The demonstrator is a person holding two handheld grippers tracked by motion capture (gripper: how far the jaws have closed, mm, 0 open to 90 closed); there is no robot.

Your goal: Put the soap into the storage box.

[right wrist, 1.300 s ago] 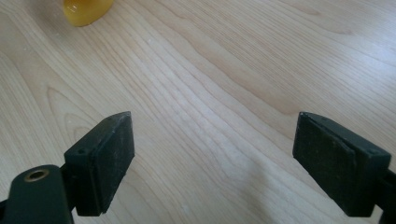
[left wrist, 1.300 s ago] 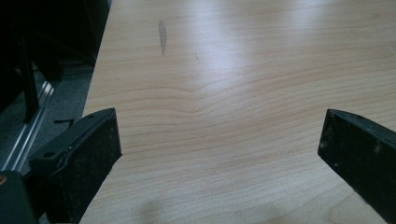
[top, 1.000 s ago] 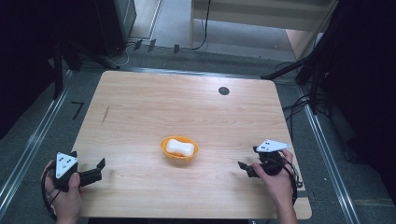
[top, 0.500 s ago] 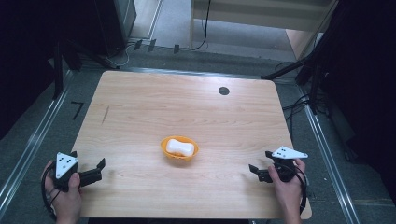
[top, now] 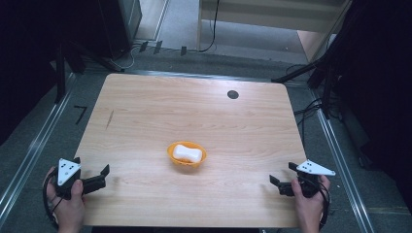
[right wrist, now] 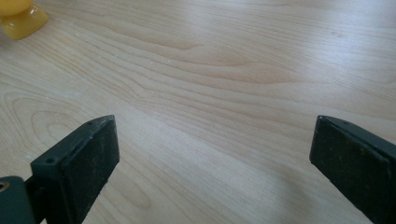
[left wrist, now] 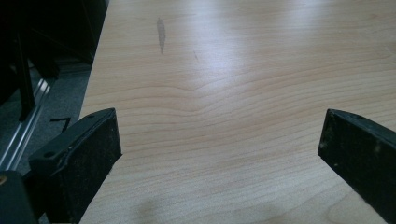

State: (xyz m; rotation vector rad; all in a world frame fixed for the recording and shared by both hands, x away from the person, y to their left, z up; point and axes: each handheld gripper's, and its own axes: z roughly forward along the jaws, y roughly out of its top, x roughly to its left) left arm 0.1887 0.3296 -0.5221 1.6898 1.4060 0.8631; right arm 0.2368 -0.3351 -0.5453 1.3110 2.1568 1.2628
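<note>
- While both hands sat low in the high view, the left gripper (top: 99, 177) was parked at the lower left of the frame and the right gripper (top: 283, 178) at the lower right, each well apart from the orange bowl (top: 187, 154) in the middle of the wooden table (top: 194, 107). The bowl held one white bar, looked like soap (top: 187, 153), lying flat inside it.
- In the left gripper view, the jaws stood wide apart with nothing but bare wood between them, so it had hold of nothing. A dark smudge (left wrist: 161, 33) showed at the upper left of the frame.
- In the right gripper view, the jaws were spread just as wide, had just been opening, and gripped nothing. A bit of the orange bowl (right wrist: 19, 17) peeked in at the upper left corner.
- My guess is the step was just pulling back to rest with the bar already dropped in. To do that well I'd keep both grippers low near the table edge, jaws left open, and stay clear of the bowl so it doesn't get nudged.
</note>
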